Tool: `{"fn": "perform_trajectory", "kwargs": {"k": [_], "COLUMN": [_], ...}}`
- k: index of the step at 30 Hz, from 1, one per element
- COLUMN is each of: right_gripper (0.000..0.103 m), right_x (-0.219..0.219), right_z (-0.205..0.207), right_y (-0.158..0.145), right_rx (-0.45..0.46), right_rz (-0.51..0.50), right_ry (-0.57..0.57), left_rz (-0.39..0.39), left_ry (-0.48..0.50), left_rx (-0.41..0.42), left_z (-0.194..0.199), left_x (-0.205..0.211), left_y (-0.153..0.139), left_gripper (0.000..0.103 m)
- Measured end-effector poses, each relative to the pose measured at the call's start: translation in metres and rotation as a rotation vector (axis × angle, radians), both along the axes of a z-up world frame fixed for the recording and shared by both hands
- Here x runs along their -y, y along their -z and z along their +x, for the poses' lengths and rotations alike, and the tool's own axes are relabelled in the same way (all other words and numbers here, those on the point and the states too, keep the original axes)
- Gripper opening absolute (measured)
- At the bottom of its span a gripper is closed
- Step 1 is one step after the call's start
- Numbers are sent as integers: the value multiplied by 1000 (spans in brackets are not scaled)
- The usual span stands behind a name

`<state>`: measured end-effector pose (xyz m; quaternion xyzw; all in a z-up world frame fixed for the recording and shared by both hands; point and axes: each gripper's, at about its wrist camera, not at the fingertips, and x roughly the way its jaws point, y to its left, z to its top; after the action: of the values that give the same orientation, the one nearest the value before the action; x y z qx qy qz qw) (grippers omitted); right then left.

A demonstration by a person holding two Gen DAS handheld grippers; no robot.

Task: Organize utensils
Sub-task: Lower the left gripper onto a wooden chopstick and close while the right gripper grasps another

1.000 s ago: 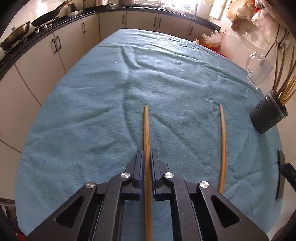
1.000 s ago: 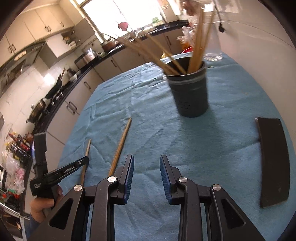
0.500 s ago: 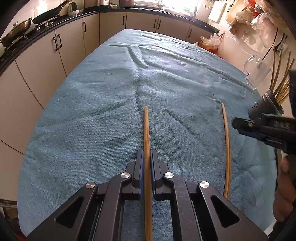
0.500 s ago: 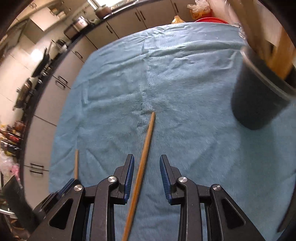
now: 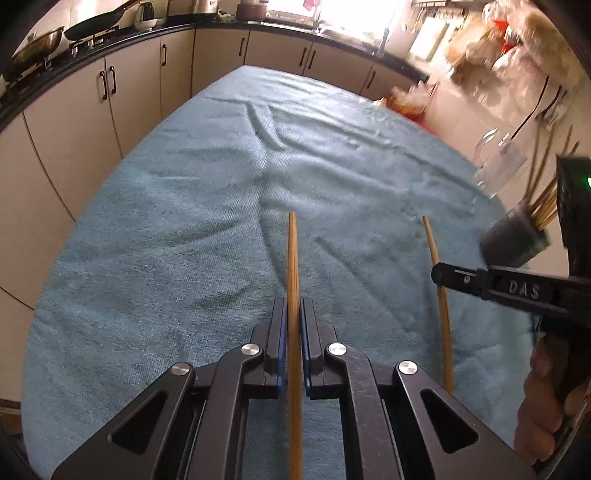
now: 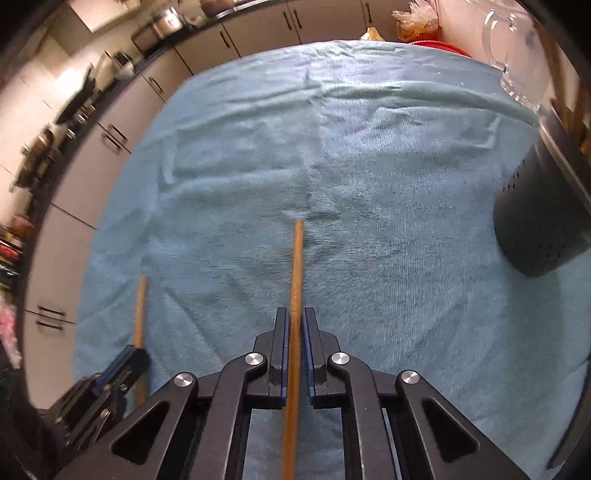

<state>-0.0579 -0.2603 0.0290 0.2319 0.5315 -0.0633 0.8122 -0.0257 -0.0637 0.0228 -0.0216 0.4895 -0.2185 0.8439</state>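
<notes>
My left gripper [image 5: 293, 314] is shut on a wooden chopstick [image 5: 292, 258] that points forward over the blue towel [image 5: 184, 221]. My right gripper [image 6: 294, 325] is shut on a second wooden chopstick [image 6: 296, 266], which also shows in the left wrist view [image 5: 439, 299]. The right gripper's finger [image 5: 465, 278] crosses it there. The left chopstick [image 6: 139, 310] and the left gripper [image 6: 122, 363] show at the lower left of the right wrist view. A dark perforated utensil holder [image 6: 543, 221] with several chopsticks in it stands at the right, also seen in the left wrist view [image 5: 515, 238].
A clear glass jug [image 6: 517, 62] stands behind the holder at the towel's far right. Kitchen cabinets [image 5: 110, 103] and a counter with pans run along the left and back. Plastic bags [image 6: 417, 22] lie beyond the far edge.
My right gripper moved left and down from beside the holder, lined up over the second chopstick and shut on it. My left gripper stayed shut on its chopstick.
</notes>
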Motion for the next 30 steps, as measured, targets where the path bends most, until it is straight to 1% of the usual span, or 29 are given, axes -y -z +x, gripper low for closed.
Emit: {"fn": "perform_trajectory", "kwargs": {"k": [3,6,11,13,17,20,30], "right_gripper": [7,7,7,7,7,7,7], "right_x": [-4,-5,-14,-22,-32,-32,-19], "right_z": [-16,-39,-86,-105,-134,-148,-173], "right_y": [-20,-46,-89,-101,-118,-125,-129], "right_rx": [78,182,371,438,541,580,592], "right_rz": [-7,-8,-56,-92,-147,-155,-144], "right_ry": [0,5,10,8,9,5,46], "left_rz": [-48,-81,-123,-134,-140,-136,-135], "left_ry": [-5,-7,2,9,24,35,43], "left_rx": [44,106,181,207,244,264,296], "left_z": [-8,-20,-41,-52,-67,-75,-88], "left_x": [-4,-6,-8,-8,-7,-4,-1], "left_y": [-19,-42,-74,-84,-97,-103,-113], "left_gripper": [7,7,7,7,7,7,7]}}
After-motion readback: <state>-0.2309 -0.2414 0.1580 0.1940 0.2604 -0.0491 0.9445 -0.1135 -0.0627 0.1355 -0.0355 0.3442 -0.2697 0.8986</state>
